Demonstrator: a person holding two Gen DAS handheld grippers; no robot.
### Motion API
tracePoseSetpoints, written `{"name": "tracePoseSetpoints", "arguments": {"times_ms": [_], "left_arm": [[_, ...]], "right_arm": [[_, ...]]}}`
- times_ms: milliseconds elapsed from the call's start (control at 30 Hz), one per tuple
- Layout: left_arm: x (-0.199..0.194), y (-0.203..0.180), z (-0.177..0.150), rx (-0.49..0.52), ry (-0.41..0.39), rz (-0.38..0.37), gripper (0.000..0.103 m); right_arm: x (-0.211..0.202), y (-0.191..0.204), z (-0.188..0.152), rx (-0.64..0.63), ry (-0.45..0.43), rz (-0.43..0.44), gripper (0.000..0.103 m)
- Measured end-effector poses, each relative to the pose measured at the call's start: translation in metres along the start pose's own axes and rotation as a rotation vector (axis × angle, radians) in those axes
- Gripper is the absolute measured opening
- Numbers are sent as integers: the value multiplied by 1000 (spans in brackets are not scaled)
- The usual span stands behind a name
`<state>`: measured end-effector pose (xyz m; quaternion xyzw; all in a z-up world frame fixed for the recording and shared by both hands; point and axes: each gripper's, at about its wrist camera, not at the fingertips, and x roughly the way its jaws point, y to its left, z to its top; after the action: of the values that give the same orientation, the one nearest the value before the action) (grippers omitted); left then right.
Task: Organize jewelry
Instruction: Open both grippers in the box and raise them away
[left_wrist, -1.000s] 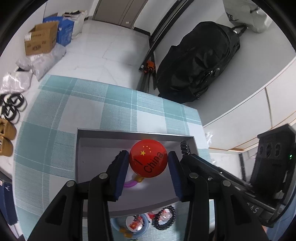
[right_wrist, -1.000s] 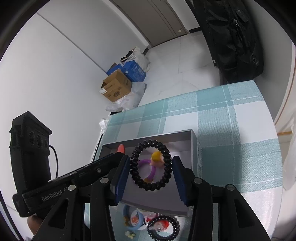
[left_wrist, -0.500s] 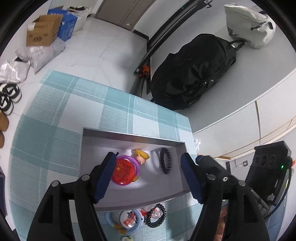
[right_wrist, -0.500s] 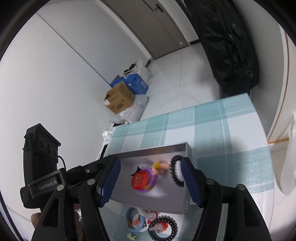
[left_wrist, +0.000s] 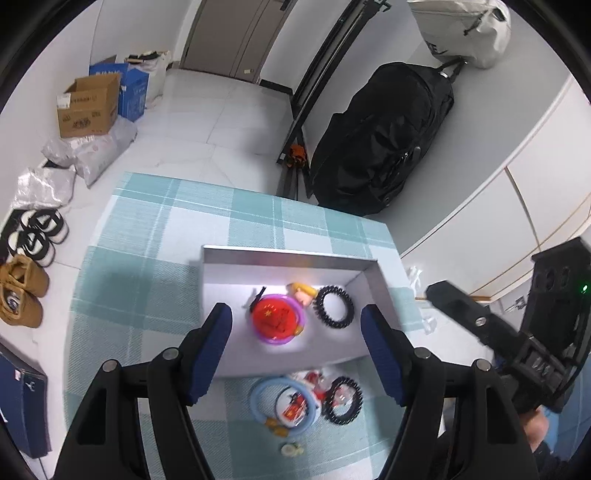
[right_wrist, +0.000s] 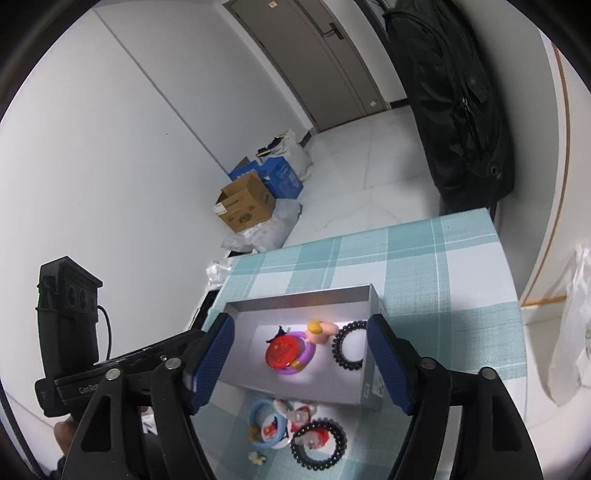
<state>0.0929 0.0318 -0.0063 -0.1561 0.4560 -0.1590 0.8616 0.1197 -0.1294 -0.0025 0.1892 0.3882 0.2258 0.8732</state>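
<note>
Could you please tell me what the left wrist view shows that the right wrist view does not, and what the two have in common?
Only the left wrist view shows the shoes on the floor and the white bag. Only the right wrist view shows the door handle. Both show the grey tray holding the red badge and a black coil hair tie, with more trinkets on the checked cloth in front, and open claws.

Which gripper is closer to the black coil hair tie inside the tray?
Right, as far as these views show. The right gripper hangs open with the black coil hair tie beside its right finger; the left gripper is open over the red badge, left of it.
</note>
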Motion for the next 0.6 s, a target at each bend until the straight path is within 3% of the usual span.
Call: {"name": "tracePoseSetpoints", "arguments": {"times_ms": [333, 600], "left_arm": [[-12, 1, -34, 6, 23, 5, 68], [-10, 4, -57, -27, 78, 1, 68]], "right_arm": [[-21, 12, -20, -99, -16, -25, 80], [-27, 8, -37, -71, 16, -25, 84]]}}
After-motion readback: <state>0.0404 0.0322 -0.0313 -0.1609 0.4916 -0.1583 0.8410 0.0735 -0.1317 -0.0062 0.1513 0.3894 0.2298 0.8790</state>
